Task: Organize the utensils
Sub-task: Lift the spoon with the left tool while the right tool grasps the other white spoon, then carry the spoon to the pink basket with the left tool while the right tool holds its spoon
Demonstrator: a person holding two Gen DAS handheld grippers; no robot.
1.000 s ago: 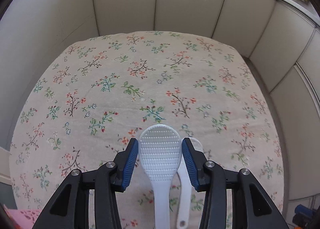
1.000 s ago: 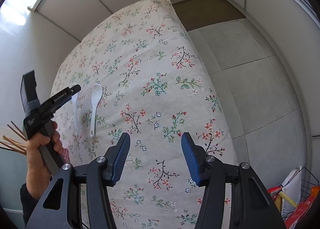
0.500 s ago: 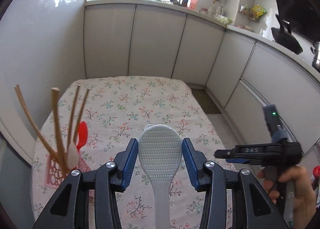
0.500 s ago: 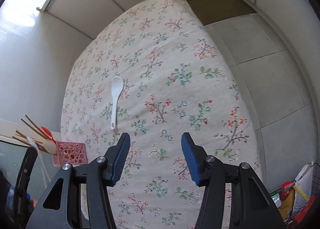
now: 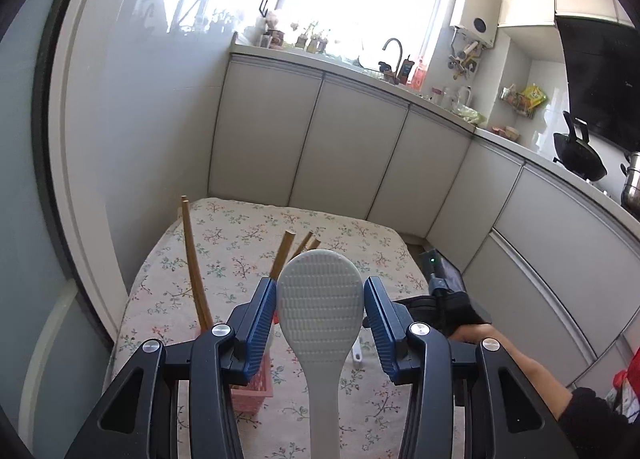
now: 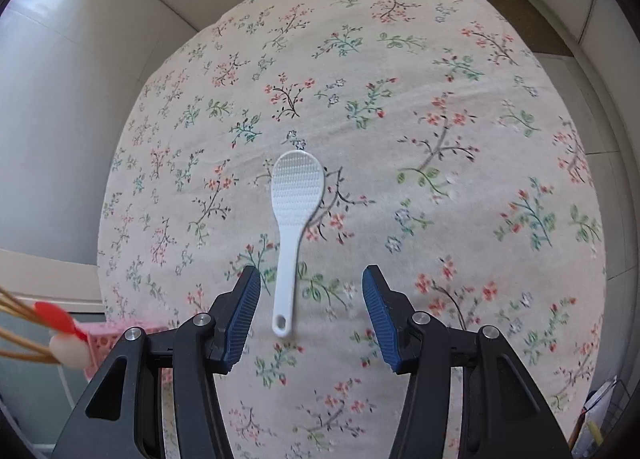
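Observation:
My left gripper (image 5: 320, 309) is shut on a white rice paddle (image 5: 320, 299) and holds it upright above the pink utensil basket (image 5: 254, 391), which holds wooden chopsticks (image 5: 194, 263). A second white rice paddle (image 6: 294, 211) lies on the floral tablecloth (image 6: 440, 139), its handle end between the fingers of my open right gripper (image 6: 310, 305), which hovers above it. The pink basket (image 6: 116, 333) with a red spoon (image 6: 54, 317) and chopsticks shows at the lower left of the right wrist view.
White cabinets (image 5: 360, 147) run along the far and right sides of the table. A counter with a sink tap (image 5: 394, 47) and a wok (image 5: 580, 155) lies beyond. The right hand and its gripper (image 5: 444, 299) show to the right of the paddle.
My left gripper lifted its paddle off the table and carried it over the pink basket. My right gripper moved left and down over the second paddle.

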